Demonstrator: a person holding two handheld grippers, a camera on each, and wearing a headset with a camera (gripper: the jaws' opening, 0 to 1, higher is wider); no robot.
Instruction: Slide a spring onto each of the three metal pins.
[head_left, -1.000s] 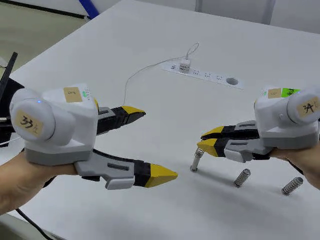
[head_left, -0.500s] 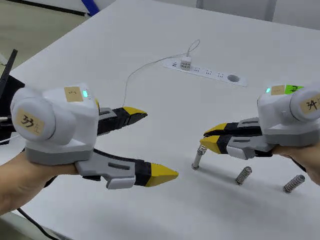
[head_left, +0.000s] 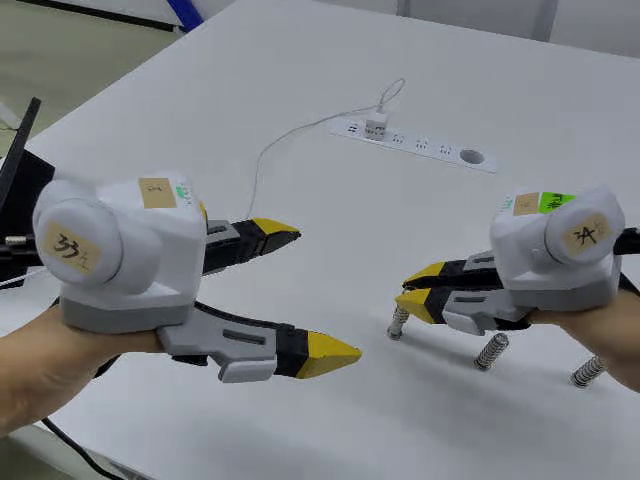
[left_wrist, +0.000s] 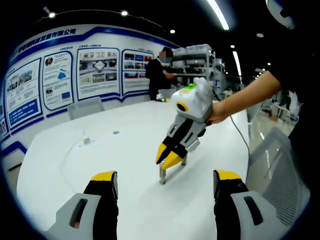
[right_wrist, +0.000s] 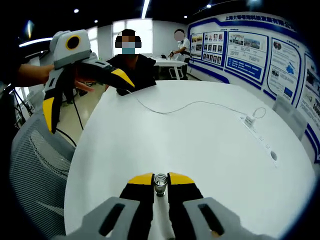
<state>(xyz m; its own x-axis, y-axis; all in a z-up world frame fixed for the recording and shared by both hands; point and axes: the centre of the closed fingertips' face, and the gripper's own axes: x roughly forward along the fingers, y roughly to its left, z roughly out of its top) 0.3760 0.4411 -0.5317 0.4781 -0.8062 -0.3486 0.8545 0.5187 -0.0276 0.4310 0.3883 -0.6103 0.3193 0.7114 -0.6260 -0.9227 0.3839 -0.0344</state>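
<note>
We see the small coiled metal spring (right_wrist: 160, 183) pinched between the yellow-tipped jaws of the right gripper (head_left: 415, 290), which are clenched on it from both sides; the right gripper view shows its round end coil between the tips. Below the jaws it sits on a thin metal pin (left_wrist: 162, 175) that leans a little, its foot touching the white table (head_left: 300, 60). Just beside it, under the right gripper's body, a second coiled spring (head_left: 490, 350) and a third coiled spring (head_left: 587, 370) stand tilted on the table (whether pins run through them we cannot tell). The left gripper (head_left: 305, 290) is held above the table, well apart from the pin and pointing toward it, its jaws spread wide and grasping nothing. Farther back on the table lies a white power strip (head_left: 415, 143) with a small white plug in it, and a thin white cable (head_left: 300, 131) trails from the plug toward the left.
</note>
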